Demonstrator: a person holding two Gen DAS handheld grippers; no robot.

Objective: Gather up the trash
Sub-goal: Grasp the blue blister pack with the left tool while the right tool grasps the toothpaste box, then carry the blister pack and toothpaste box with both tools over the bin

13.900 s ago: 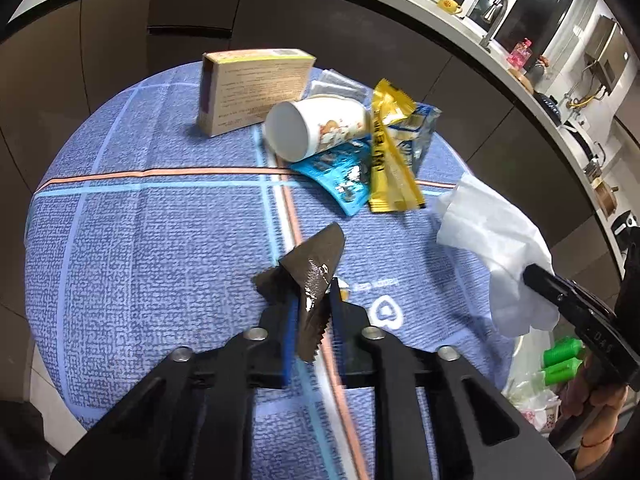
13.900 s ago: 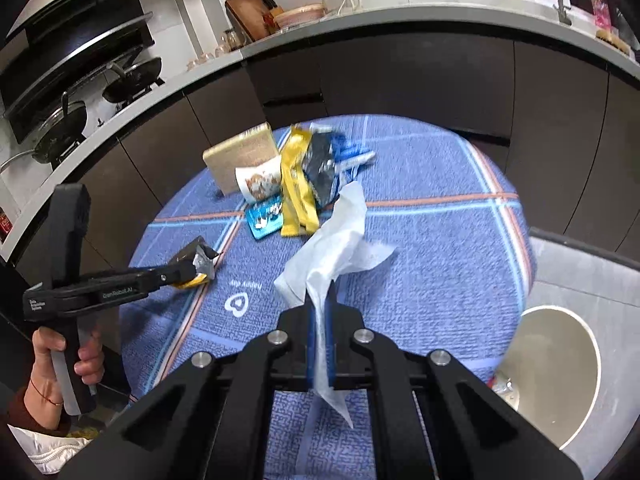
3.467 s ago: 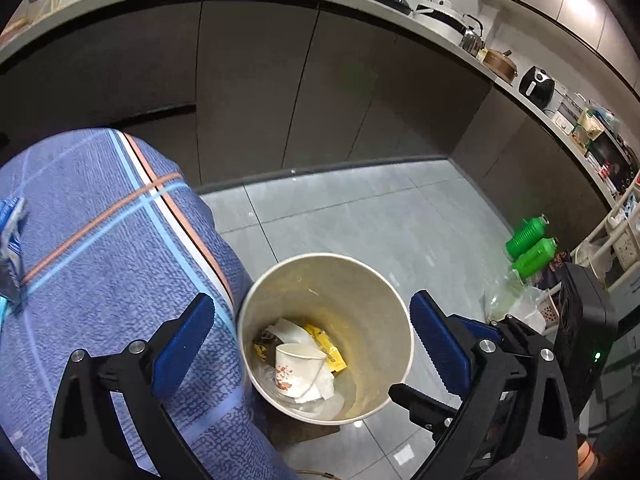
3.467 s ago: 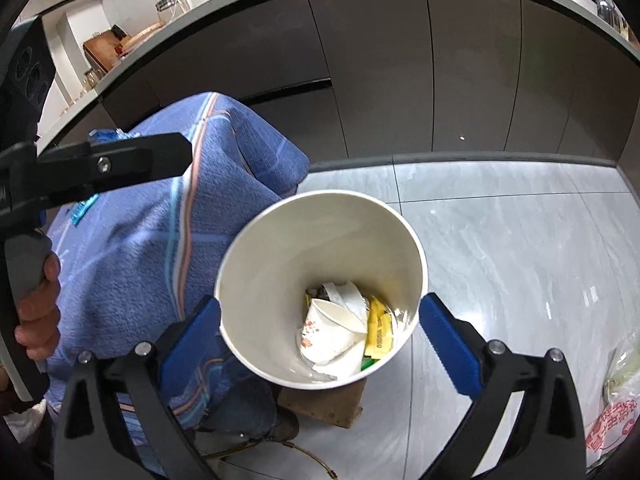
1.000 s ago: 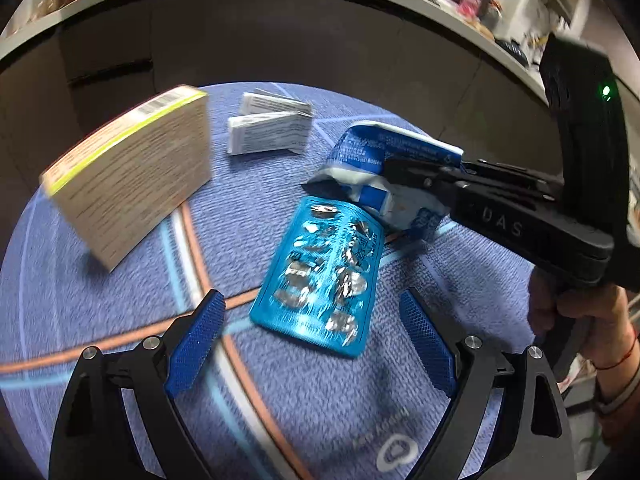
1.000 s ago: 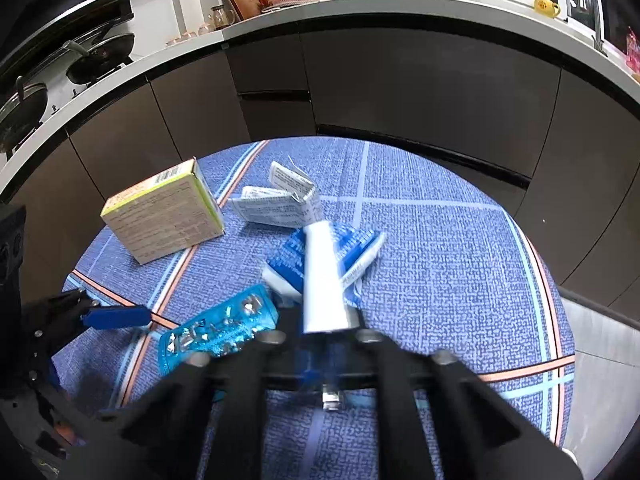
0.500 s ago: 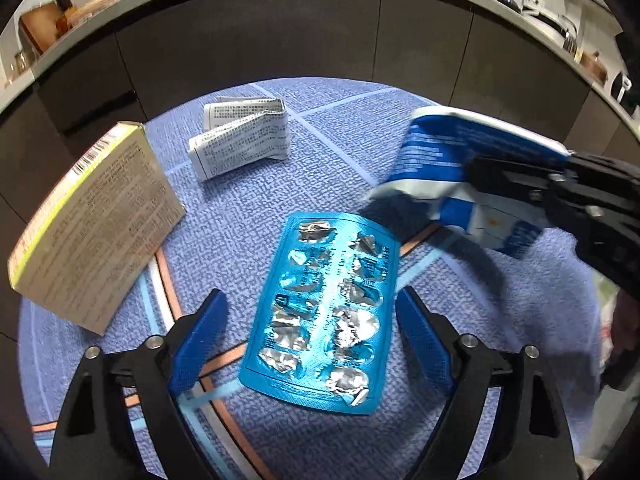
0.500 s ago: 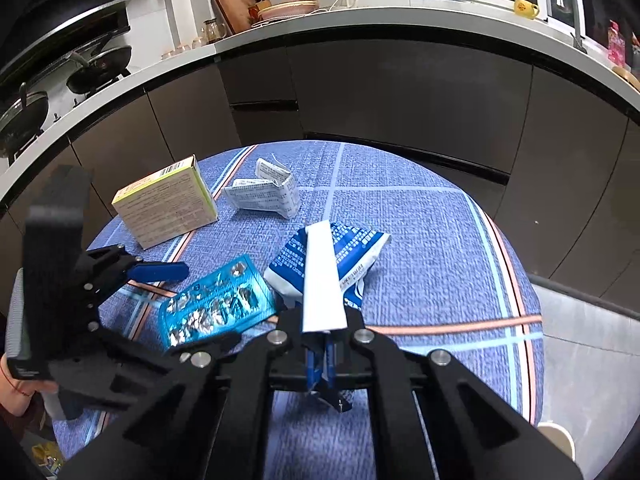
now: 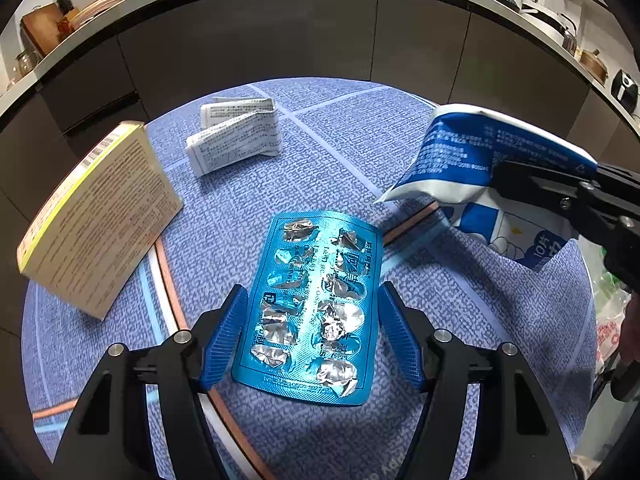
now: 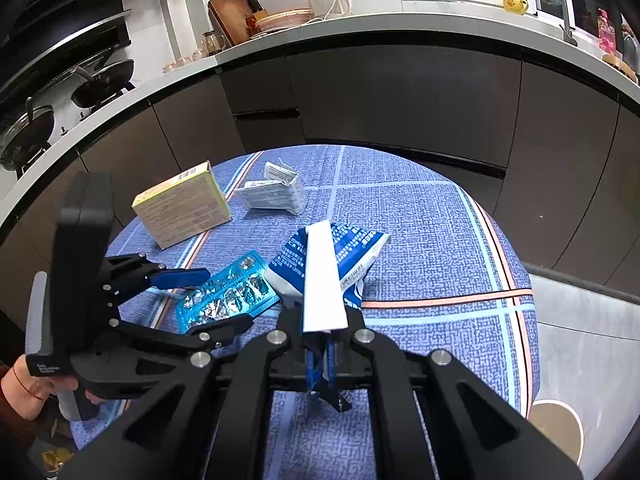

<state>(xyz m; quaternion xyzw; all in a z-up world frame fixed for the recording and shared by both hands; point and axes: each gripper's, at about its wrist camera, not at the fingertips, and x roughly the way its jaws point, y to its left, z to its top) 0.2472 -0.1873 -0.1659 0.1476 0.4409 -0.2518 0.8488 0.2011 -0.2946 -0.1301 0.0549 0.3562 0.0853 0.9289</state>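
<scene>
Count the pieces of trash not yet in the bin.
4: a blister pack between the open left gripper's pads, a blue-white wrapper clamped in the right gripper, a box and a folded leaflet lying on the table.

The left gripper (image 9: 312, 336) fills the lower middle of its own wrist view, angled steeply down, its two blue-padded fingers (image 9: 224, 332) spread on either side of a blue blister pack (image 9: 316, 300); the jaws have just been closing, and the pads stand close beside the pack's long edges without clearly pressing on it. In the right wrist view a hand (image 10: 24, 392) at the lower left edge grips this tool's handle. The right gripper (image 10: 320, 360) sits at the bottom centre of its own view, jaws pinched tight on a blue and white wrapper (image 10: 324, 268), which sticks up and forward from between the pads.
</scene>
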